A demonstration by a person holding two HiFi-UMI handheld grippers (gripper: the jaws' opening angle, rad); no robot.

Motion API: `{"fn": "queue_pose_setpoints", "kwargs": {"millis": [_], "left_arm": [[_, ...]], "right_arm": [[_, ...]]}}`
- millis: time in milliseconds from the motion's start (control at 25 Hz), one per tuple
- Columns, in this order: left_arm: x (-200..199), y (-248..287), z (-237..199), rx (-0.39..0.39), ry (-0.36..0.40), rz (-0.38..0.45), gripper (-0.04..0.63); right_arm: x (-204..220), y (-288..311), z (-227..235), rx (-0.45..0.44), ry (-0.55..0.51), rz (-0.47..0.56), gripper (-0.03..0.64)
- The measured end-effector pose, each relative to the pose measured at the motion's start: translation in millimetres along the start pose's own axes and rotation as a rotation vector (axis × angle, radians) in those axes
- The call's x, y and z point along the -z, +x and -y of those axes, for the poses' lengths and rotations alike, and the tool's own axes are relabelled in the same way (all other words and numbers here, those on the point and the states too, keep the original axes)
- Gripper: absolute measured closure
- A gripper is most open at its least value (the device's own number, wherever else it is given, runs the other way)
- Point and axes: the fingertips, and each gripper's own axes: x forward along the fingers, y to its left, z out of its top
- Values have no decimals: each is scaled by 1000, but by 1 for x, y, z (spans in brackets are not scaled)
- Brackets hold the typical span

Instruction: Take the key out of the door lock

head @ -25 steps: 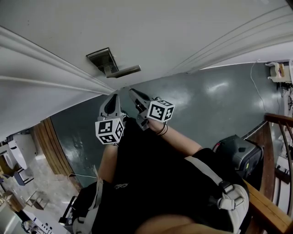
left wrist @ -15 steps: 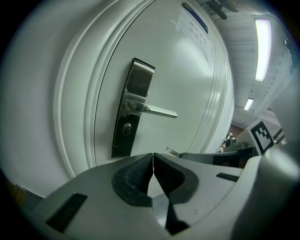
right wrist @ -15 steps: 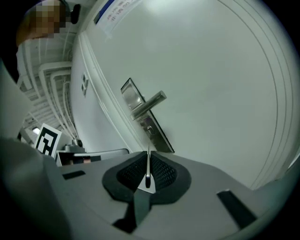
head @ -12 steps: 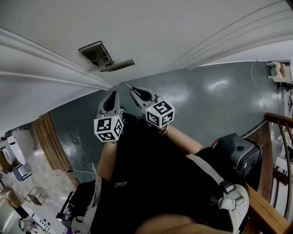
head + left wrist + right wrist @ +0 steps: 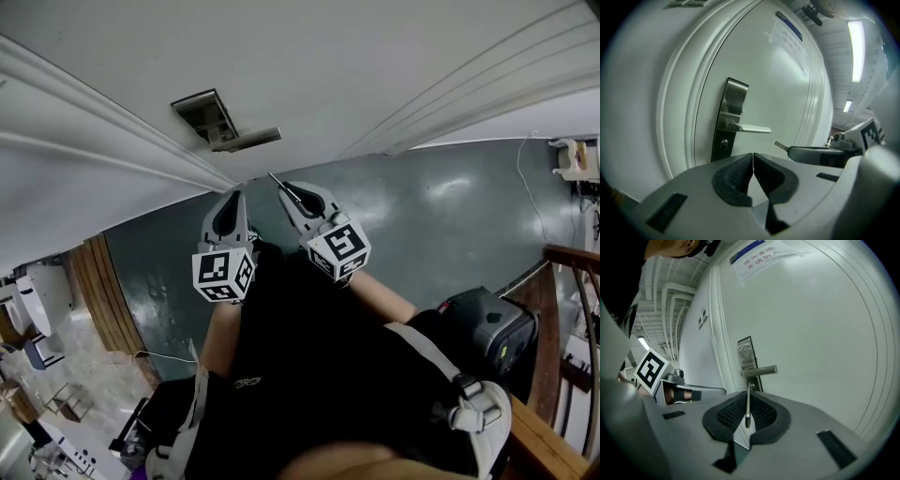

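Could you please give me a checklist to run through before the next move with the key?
1. Slim silver metal key clamped in the right gripper: ok.
2. Key clear of the round keyhole in the steel lock plate: ok.
3. Left gripper shut, with nothing between its jaws: ok.
4. Silver lever handle level, touched by neither gripper: ok.
5. White door latched: cannot tell.

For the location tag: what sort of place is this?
Probably an indoor corridor in an office or institutional building: a white door with a lever handle and a posted notice, strip lights overhead, a grey floor.
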Motion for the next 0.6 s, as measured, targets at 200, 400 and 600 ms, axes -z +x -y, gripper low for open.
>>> {"fn": "queue_pose_setpoints", "kwargs": {"millis": [200, 400, 600], "left_arm": [[-36, -7, 7, 3, 72, 80, 571], [-68, -11, 18, 17, 135, 153, 571], [-92, -17, 23, 16, 155, 209, 571]], "right_arm": [[-37, -12, 5, 44, -98, 72, 586], [-63, -19, 12, 93, -160, 139, 586], [-92, -23, 15, 120, -207, 207, 586]]}}
